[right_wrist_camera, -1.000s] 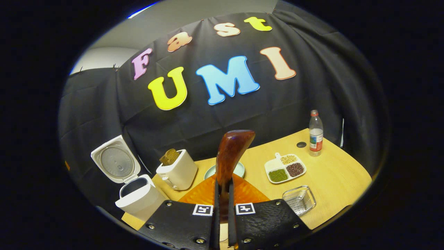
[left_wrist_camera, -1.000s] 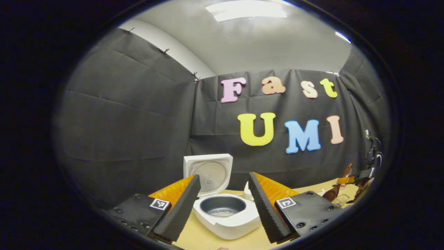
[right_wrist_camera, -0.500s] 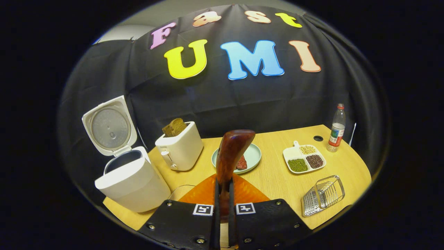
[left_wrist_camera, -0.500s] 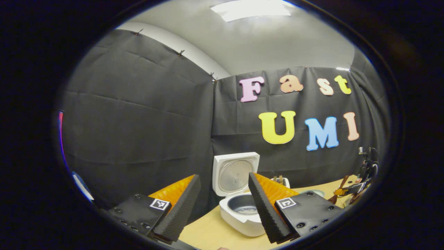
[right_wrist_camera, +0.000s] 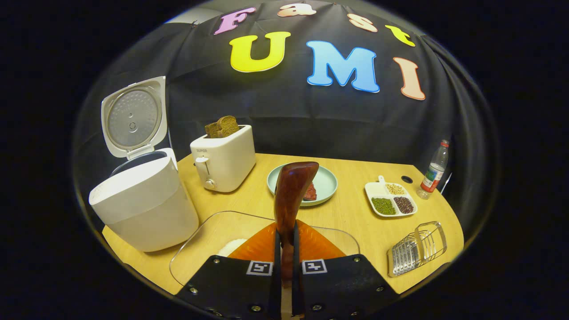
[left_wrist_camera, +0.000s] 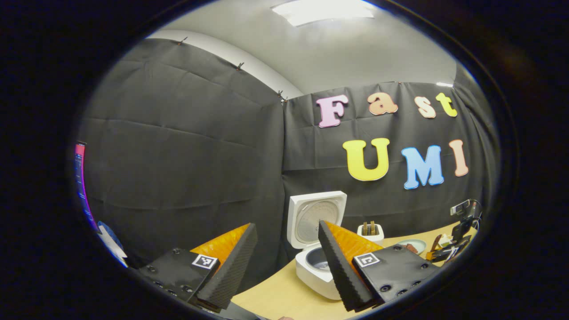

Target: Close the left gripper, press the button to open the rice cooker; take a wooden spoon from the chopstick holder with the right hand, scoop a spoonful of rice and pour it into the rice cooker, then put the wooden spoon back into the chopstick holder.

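Observation:
The white rice cooker stands at the table's left with its lid raised. My right gripper is shut on the handle of a dark wooden spoon, whose bowl points up, above a clear glass container holding white rice. A wire metal chopstick holder sits at the right front. In the left gripper view my left gripper hangs open and empty, short of the open cooker. Far right there, the right gripper shows small.
A white toaster with bread stands behind the container. Beyond it are a pale green plate with a red piece, a divided dish of beans and a water bottle. The tan table ends close behind the holder.
My left gripper has drawn back and swung left, so the cooker now looks smaller and sits to the right. My right gripper, still holding the spoon, has dipped toward the table, bringing the rice container into view.

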A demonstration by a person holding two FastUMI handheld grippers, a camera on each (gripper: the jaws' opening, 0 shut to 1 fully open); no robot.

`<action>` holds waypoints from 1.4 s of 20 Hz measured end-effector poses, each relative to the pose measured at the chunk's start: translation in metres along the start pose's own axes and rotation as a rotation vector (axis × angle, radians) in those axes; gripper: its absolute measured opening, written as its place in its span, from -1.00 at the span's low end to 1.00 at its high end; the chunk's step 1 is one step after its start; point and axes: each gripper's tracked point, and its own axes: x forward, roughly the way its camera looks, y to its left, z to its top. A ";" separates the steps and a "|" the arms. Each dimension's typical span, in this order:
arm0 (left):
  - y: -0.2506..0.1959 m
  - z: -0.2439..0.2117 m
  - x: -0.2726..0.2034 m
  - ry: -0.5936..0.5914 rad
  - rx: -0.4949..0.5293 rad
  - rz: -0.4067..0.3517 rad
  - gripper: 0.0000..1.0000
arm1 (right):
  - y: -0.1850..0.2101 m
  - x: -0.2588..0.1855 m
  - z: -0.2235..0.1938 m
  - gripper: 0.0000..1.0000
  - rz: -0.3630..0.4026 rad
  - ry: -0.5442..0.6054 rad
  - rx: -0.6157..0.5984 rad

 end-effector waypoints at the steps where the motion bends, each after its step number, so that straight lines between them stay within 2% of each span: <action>1: 0.000 0.001 0.001 -0.002 -0.004 0.001 0.96 | 0.009 -0.002 -0.002 -0.80 0.024 0.013 0.022; 2: 0.001 0.002 -0.001 -0.005 -0.007 0.000 0.92 | 0.016 -0.004 -0.004 -0.80 0.046 0.023 0.047; 4: 0.001 0.001 -0.002 -0.005 -0.010 -0.001 0.96 | 0.026 -0.009 -0.006 -0.80 0.090 0.045 0.123; 6: 0.002 0.004 -0.004 -0.008 -0.014 -0.002 0.96 | 0.023 -0.012 -0.007 -0.80 0.108 0.069 0.230; 9: 0.001 0.006 -0.008 -0.012 -0.016 -0.005 0.87 | 0.006 -0.014 -0.012 -0.80 0.120 0.127 0.455; 11: -0.001 0.007 -0.011 -0.012 -0.012 -0.007 0.89 | -0.007 -0.013 -0.014 -0.81 0.147 0.156 0.636; 12: -0.001 0.009 -0.013 -0.014 -0.013 -0.008 0.96 | -0.014 -0.015 -0.013 -0.81 0.159 0.158 0.711; 13: -0.003 0.010 -0.013 -0.016 -0.015 -0.008 0.92 | -0.021 -0.018 -0.011 -0.81 0.162 0.155 0.769; 14: -0.003 0.011 -0.014 -0.018 -0.018 -0.008 0.89 | -0.028 -0.019 -0.009 -0.81 0.158 0.148 0.796; 16: -0.006 0.014 -0.018 -0.025 -0.030 -0.012 0.96 | -0.037 -0.025 -0.001 -0.81 0.155 0.132 0.812; 19: -0.005 0.014 -0.020 -0.033 -0.034 -0.013 0.96 | -0.034 -0.036 0.027 -0.81 0.210 0.096 0.872; 20: -0.005 0.011 -0.021 -0.026 -0.036 -0.013 0.87 | -0.032 -0.040 0.036 -0.81 0.229 0.084 0.897; 21: -0.005 0.011 -0.022 -0.021 -0.038 -0.014 0.89 | -0.030 -0.044 0.045 -0.81 0.244 0.074 0.915; 24: -0.001 0.010 -0.020 -0.026 -0.037 -0.010 0.96 | -0.018 -0.050 0.070 -0.81 0.288 0.049 0.942; 28: 0.016 0.006 -0.021 -0.022 -0.033 0.006 0.95 | 0.012 -0.055 0.104 -0.81 0.358 0.021 0.970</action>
